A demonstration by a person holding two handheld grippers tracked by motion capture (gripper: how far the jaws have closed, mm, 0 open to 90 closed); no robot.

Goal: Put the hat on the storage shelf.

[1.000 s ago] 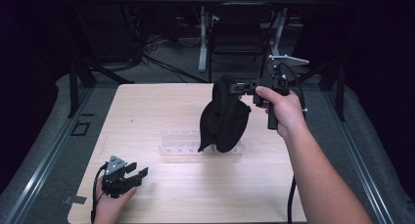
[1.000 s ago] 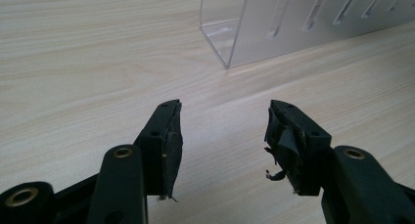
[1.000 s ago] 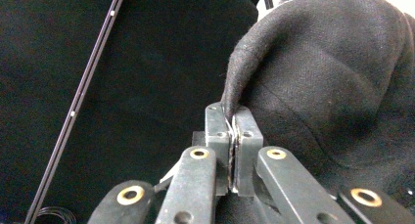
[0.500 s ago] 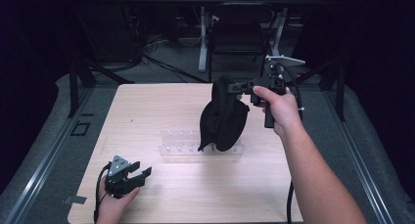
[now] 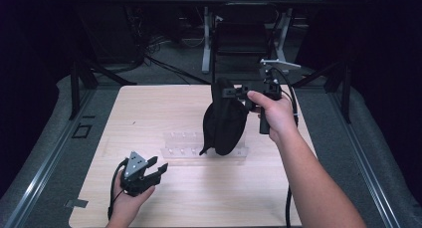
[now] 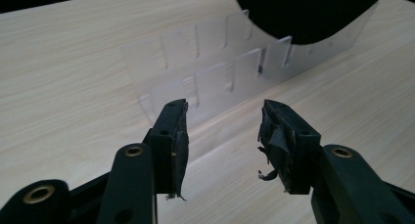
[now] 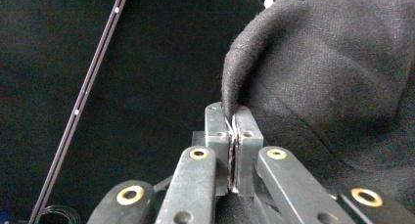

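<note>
A black fabric cap [image 5: 224, 124] hangs in the air over the right end of a clear plastic rack [image 5: 181, 144] that lies on the wooden table [image 5: 149, 111]. My right gripper [image 5: 230, 93] is shut on the cap's edge at its top. In the right gripper view the jaws [image 7: 234, 121] pinch a fold of the cap [image 7: 333, 87]. My left gripper [image 5: 160, 169] rests low near the table's front left, open and holding nothing. In the left gripper view its jaws [image 6: 222, 131] point at the rack [image 6: 215, 72], with the cap's underside [image 6: 303, 13] above it.
Bare wood lies to the left of and in front of the rack. A dark chair [image 5: 244, 39] and desk legs stand beyond the table's far edge. Metal rails [image 5: 45, 158] run along the floor on both sides.
My left gripper has slid a little to the right along the table's front. The right hand with the cap has shifted slightly left and down.
</note>
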